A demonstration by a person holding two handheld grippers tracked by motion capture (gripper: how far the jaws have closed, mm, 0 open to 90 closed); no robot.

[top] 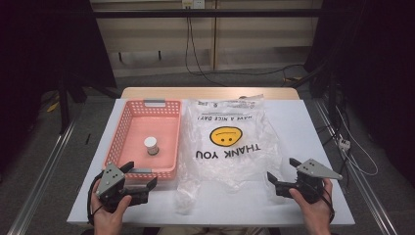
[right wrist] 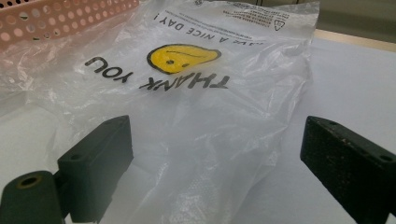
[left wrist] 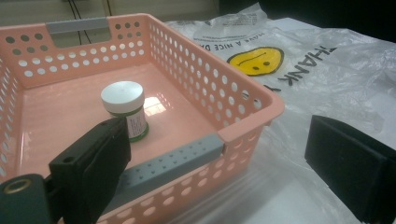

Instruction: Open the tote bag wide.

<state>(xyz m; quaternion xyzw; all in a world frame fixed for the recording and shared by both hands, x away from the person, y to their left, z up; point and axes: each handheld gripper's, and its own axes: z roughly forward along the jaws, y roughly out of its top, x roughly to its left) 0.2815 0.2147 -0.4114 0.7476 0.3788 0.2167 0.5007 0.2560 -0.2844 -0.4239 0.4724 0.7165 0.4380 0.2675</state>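
My worry is the plastic bag [top: 227, 142]: thin and slippery, it could slide off the bench [top: 313, 127] or bunch up if I pinch just one layer. The jar [top: 150, 145] stands upright in the pink basket [top: 128, 122], beside the bag. My left gripper [top: 138, 177] hovers at the basket's near rim, my right gripper [top: 283, 170] at the bag's near corner, both level, jaws apart, holding nothing.

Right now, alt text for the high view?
A pink basket holding one white-capped jar sits left of a flat clear bag with a yellow smiley on a white table. An open hand-held gripper rests at each near corner, left and right.
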